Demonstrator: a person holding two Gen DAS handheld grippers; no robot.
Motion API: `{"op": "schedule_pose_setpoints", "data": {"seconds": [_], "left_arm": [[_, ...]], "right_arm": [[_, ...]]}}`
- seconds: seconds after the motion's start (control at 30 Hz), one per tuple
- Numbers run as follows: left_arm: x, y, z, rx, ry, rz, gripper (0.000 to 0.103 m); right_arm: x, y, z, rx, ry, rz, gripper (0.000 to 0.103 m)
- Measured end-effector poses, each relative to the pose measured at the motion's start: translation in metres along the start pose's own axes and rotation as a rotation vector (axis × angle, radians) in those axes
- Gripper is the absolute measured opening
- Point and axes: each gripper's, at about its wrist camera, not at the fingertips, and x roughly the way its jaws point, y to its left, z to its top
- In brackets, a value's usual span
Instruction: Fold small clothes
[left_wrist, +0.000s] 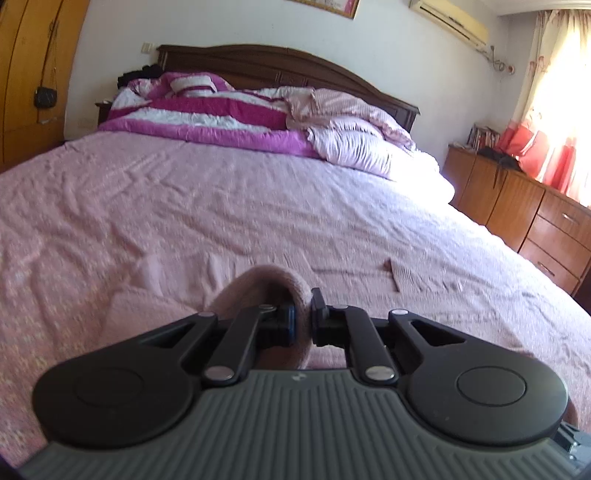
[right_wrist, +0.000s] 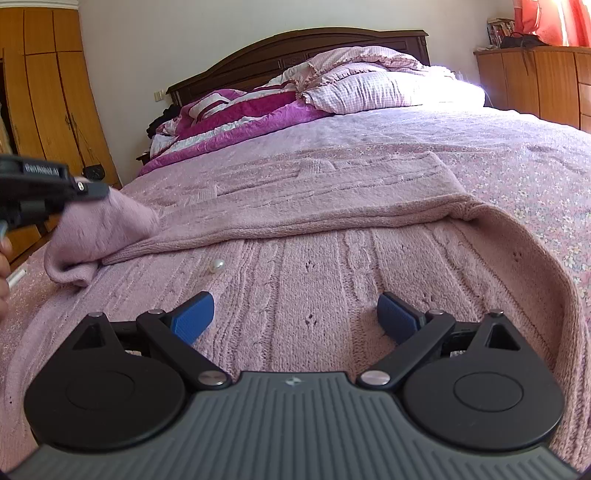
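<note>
Sweater edge pinched by left gripper; right gripper spread above it.

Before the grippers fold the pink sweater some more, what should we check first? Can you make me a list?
1. Left hand-held gripper pinching the pink sweater: ok, knit is clamped between its fingers.
2. Right hand-held gripper ready to grab: ok, it is open, over the sweater, holding nothing.
3. Sweater lying flat on the bed: not ok, the left sleeve is bunched and lifted.
4. Top part folded over: ok, a fold edge runs across the sweater.
5. Pearl button clear of the grippers: ok, it sits apart from both.
6. Whether the right sleeve is tucked in: cannot tell, it is out of sight.
</note>
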Motion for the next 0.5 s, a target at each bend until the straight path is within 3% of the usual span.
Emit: {"op": "schedule_pose_setpoints", "data": {"seconds": [0.1,0.17,0.23,0.37,0.5], "left_arm": [[0.002,0.0,-0.006,-0.01,0.044,-0.028,0.016],[0.002,-0.001,-0.011,-0.014,0.078,-0.046,0.041],[-0.005,-0.003,-0.016,-0.007,0.083,-0.037,0.051],[-0.018,-0.005,-0.022,0.009,0.101,-0.034,0.06],[-0.033,-0.007,-0.03,0.01,0.119,-0.019,0.061]], "right_arm": [[-0.001,0.0,-0.001,-0.002,-0.002,0.003,0.099],[-0.001,-0.001,-0.001,-0.002,-0.003,0.004,0.099],[-0.002,-0.002,-0.001,0.002,-0.005,0.006,0.099],[-0.002,-0.003,-0.002,0.01,-0.005,0.009,0.099],[-0.002,-0.005,-0.001,0.028,-0.004,0.015,0.099]]}}
